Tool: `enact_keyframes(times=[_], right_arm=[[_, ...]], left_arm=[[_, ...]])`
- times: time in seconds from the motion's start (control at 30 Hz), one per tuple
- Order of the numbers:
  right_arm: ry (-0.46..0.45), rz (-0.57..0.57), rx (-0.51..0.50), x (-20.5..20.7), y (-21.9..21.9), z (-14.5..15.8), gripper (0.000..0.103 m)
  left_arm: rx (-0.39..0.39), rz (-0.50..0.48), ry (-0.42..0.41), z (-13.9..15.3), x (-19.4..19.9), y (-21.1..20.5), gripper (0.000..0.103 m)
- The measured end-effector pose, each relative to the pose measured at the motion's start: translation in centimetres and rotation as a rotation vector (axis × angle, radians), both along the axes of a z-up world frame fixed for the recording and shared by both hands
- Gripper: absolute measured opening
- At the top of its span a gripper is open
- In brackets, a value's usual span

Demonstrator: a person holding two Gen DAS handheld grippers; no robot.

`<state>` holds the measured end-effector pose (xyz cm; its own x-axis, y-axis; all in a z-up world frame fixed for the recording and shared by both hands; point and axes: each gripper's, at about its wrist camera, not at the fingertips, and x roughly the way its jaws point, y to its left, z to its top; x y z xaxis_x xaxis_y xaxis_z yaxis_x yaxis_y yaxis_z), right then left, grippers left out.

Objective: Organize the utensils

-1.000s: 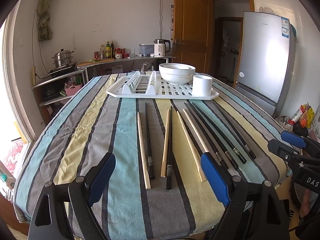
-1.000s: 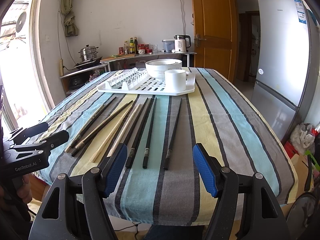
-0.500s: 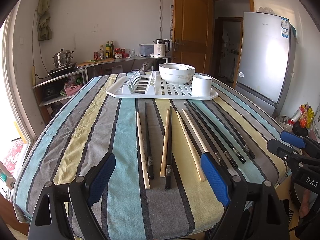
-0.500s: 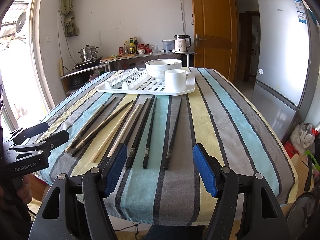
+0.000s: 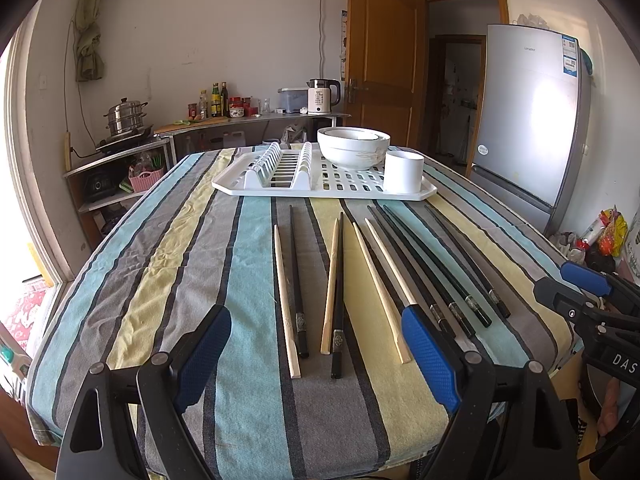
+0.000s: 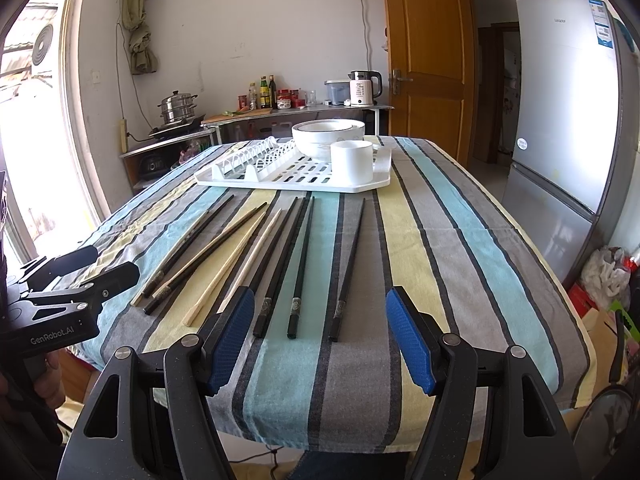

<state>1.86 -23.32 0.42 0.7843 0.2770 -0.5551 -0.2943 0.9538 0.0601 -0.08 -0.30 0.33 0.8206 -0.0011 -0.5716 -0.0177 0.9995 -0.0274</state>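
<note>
Both claws, left (image 5: 316, 356) and right (image 6: 320, 336), are held wide open and empty above the near table edge; black and pale wooden chopsticks (image 5: 338, 292) lie unsorted, so one should be pinched squarely mid-shaft.

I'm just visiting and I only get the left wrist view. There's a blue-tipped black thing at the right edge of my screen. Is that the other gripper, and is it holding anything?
Observer: Yes, that is the right gripper. Its own camera shows its jaws wide apart with nothing between them.
Operator: What is it pointed at?
Observer: The near ends of three black chopsticks lie on the striped cloth just ahead of it, framed between its jaws.
Operator: And who is holding the gripper I look through?
Observer: A hand holds the left gripper by its handle, at the lower left of the right wrist view.
</note>
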Motion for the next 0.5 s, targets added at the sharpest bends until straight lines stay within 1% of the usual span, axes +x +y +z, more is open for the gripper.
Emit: enact_keyframes(times=[0.2,0.37,0.5], right_arm=[[-0.001,-0.001,0.001,0.0,0.0,0.0,0.069],[-0.011,0.003,-0.004,0.4,0.4,0.2,0.069],[-0.012,0.015,0.000,1.4,0.5,0.4,0.069]], left_arm=[[-0.002,-0.003,0.003,0.0,0.0,0.0,0.087],[-0.005,-0.025,0.024,-0.1,0.8,0.0,0.087],[0.025,-0.037,0.040,-0.2,2.1,-0.1,0.087]])
